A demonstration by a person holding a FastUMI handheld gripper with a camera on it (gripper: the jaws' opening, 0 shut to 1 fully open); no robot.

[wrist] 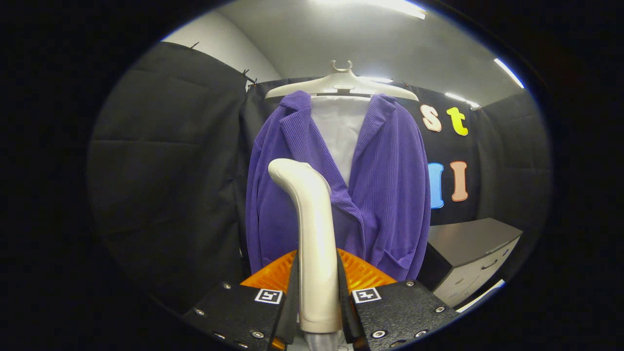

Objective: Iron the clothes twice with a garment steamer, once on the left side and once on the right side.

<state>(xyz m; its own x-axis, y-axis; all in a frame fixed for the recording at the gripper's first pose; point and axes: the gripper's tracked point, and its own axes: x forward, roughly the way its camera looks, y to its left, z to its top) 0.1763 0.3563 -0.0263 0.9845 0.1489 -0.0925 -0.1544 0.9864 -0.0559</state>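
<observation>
— Purple ribbed cloth is what you see first: a jacket on a pale hanger, out beyond the fingers, with the black cloth wall behind it

— What is under the jacket?

— White cloth shows in the open V between the two lapels. The jacket front hangs closed lower down, and there is a patch pocket near its hem on the side toward the cabinet

— And the steamer?

— Its cream handle stands upright between the two fingers. The head at the top bends over away from the cabinet side, and it lies in front of the jacket's chest. Whether the head touches the fabric I cannot tell from this angle

— What is the gripper doing?

— The gripper is closed on the steamer handle: both fingers press against its sides low down, one on each flank. A clear part of the steamer sticks out below the handle, right at the base between the fingers

— Anything else around?

— A grey cabinet with drawer handles sits low beside the jacket, near its hem but apart from it. Long ceiling lights shine overhead
</observation>
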